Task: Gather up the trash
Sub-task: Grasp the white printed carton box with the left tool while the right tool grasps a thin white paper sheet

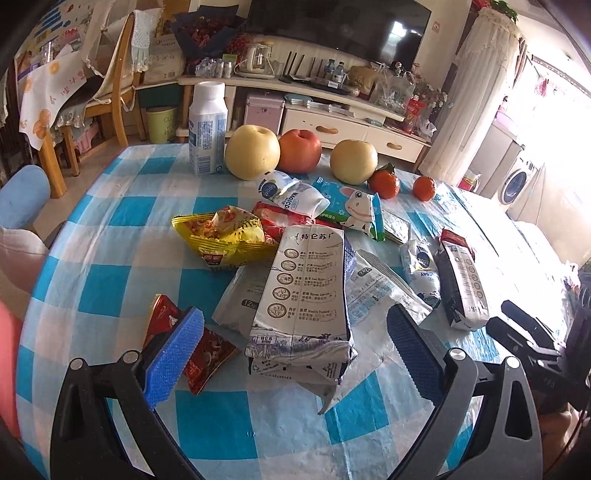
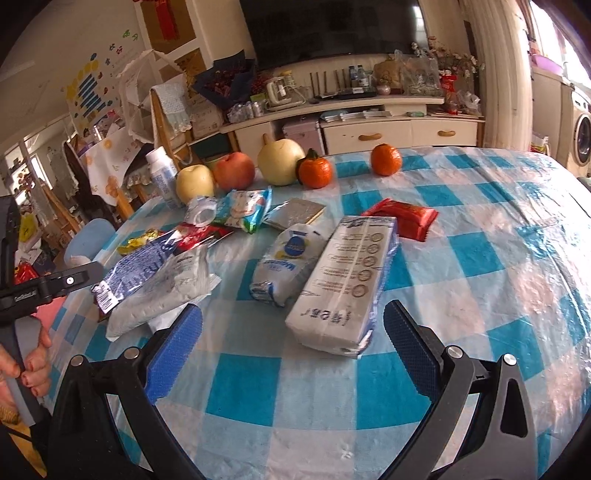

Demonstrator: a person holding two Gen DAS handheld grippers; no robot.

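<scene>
Hovering with both grippers [image 1: 295, 354] [image 2: 293, 347] spread empty, I judged each carton [image 1: 301, 291] [image 2: 343, 280] at twelve o'clock needed squaring first.

Blue/white checked tablecloth [image 1: 122, 221] covers the table. Along the far edge, in a row: white bottle [image 1: 207, 129] upright, yellow apple [image 1: 252, 151] touching a red apple [image 1: 299, 151], second yellow apple [image 1: 353, 161] a bit apart, then two tangerines [image 1: 384, 182] and [image 1: 424, 188]. Behind: cream TV cabinet [image 1: 332, 122] with a dark TV [image 1: 338, 27] above it, wooden chair [image 1: 114, 88] on the left, green bin [image 1: 161, 123] on the floor, washing machine [image 1: 517, 182] far right.
</scene>
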